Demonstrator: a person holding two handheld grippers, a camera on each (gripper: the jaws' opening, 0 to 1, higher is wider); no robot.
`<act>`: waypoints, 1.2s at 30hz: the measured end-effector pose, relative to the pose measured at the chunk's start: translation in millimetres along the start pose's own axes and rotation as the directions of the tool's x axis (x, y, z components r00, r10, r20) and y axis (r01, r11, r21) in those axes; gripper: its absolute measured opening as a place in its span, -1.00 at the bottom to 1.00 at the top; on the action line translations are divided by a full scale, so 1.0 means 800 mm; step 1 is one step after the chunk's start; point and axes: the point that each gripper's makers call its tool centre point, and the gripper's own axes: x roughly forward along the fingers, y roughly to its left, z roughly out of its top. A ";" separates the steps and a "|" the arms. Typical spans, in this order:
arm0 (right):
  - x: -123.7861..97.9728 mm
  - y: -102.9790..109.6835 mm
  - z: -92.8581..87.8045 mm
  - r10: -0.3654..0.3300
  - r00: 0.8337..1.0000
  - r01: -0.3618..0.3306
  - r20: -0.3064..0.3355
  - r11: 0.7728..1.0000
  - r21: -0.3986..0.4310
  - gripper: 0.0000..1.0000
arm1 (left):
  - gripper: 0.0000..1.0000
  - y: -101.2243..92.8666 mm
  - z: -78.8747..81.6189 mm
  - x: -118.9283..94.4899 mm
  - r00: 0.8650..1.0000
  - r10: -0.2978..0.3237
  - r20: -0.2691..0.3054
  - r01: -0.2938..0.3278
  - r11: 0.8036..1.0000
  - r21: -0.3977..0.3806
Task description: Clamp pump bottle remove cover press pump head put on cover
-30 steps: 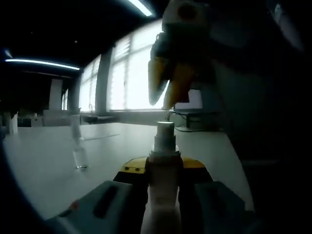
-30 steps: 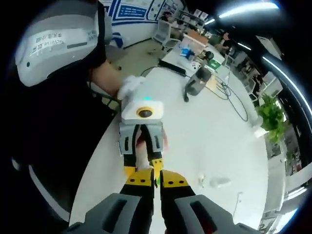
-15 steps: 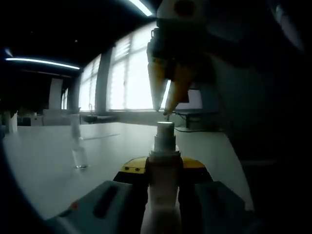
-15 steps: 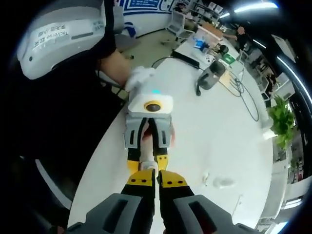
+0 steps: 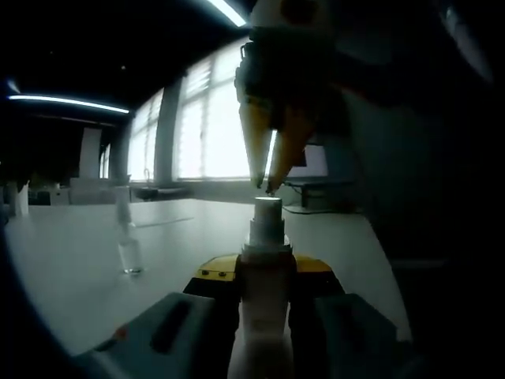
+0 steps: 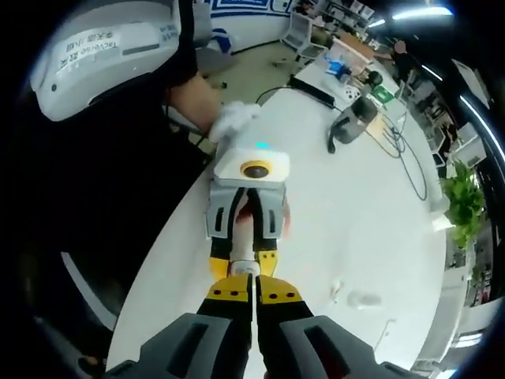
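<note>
A white pump bottle [image 5: 262,316] stands upright between the jaws of my left gripper [image 5: 267,267], which is shut on its body. Its pump head [image 5: 267,212] is bare. My right gripper [image 5: 266,184] comes down from above, shut with nothing in it, and its yellow fingertips [image 5: 257,150] meet the top of the pump head. In the right gripper view my right gripper [image 6: 253,290] points down at the pump head [image 6: 241,267] held in the left gripper [image 6: 243,257]. The clear cover [image 5: 129,254] stands on the white table [image 5: 71,260] to the left, and it is also in the right gripper view as the cover [image 6: 361,300].
The person [image 6: 102,158] in dark clothes stands at the table's edge, one gloved hand [image 6: 233,122] on the left gripper. A dark device [image 6: 353,126] with cables lies further along the table [image 6: 347,213]. Bright windows [image 5: 213,126] are beyond the table.
My right gripper has come down over the bottle, from tilted above it to fingertips on the pump head. The bottle and left gripper have stayed still.
</note>
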 end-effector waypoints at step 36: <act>0.007 -0.002 -0.008 0.120 0.976 -0.119 -0.181 0.993 0.014 -1.00 | -0.74 0.001 -0.001 0.001 1.000 -0.010 0.002 0.010 0.999 -0.037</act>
